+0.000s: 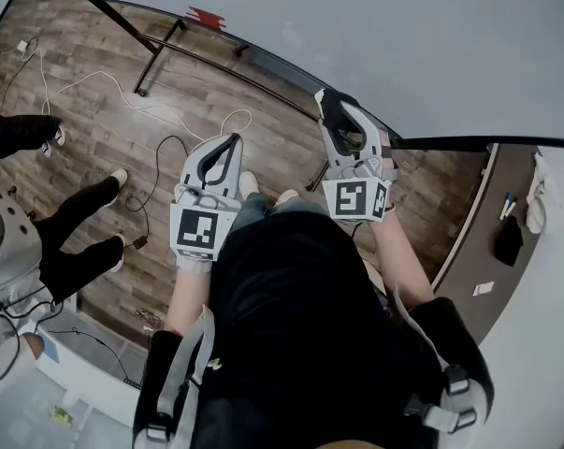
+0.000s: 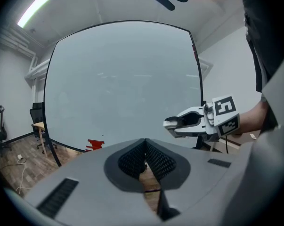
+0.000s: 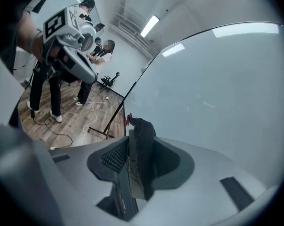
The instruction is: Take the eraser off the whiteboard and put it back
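The eraser (image 3: 144, 138) is found off the whiteboard (image 1: 403, 45). It is gripped in the right tongs (image 1: 332, 106), standing on edge between the two pads, and its dark end reaches past the tips toward the whiteboard. These tongs are closed on it at about a middle width, which is judged to be simply the thickness of the eraser. It is probably held on edge so that one broad face can be laid flat against the whiteboard when it is put back. The right tongs are kept near the whiteboard and turned toward it, so the taking-off is judged to be done and the return not yet made. The left tongs (image 1: 229, 146) are brought together with nothing between the pads. They are held beside the right tongs, also facing the whiteboard, and it seems that no work is given to them for this task. As for writing, no word can be read anywhere. The whiteboard is blank except for some faint marks. On the cube (image 1: 199, 232) of each tongs only black and white square patterns are printed, not letters. A small red thing (image 2: 95, 145) sits at the lower edge of the whiteboard, toward its left end, and it cannot be told whether print is on it. To the right of the whiteboard a brown counter (image 1: 469, 251) carries some pens (image 1: 508, 204) and a small white card (image 1: 484, 288), which are too small to be read.
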Demonstrator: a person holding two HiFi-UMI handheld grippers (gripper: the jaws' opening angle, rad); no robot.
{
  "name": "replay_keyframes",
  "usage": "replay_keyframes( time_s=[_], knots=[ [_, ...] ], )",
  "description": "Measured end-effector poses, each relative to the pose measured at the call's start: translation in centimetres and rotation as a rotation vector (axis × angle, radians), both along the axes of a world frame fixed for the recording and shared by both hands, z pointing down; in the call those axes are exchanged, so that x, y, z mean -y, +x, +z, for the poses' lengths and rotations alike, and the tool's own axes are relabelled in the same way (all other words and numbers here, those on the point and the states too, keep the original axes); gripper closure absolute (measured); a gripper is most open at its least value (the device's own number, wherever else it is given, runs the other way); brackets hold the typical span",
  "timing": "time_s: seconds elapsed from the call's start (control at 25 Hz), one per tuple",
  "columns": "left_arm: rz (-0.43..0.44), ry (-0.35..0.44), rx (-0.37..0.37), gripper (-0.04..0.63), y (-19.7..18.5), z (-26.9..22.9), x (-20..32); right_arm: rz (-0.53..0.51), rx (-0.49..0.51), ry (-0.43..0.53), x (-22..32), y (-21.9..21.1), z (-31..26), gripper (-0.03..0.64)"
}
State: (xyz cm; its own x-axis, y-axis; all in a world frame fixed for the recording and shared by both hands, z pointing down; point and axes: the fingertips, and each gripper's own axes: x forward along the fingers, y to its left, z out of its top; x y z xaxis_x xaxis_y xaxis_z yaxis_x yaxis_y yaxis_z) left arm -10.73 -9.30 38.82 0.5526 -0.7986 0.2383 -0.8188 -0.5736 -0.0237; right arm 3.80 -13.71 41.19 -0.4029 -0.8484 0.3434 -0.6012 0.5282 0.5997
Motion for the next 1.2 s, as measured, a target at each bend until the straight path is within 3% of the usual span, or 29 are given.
replay_keyframes(
  time_s=[0.76, 1.2],
  knots=[
    [0.012, 0.099, -0.083, 0.588, -0.7, -4.4, 0.3, -0.076, 0.519, 0.011, -3.5, -1.9, -10.4, 0.456],
    [0.048, 0.122, -0.099, 0.588, 0.0, -5.6, 1.6, -0.065, 0.695, -0.018, -4.2, -0.6, -12.4, 0.457]
  ],
)
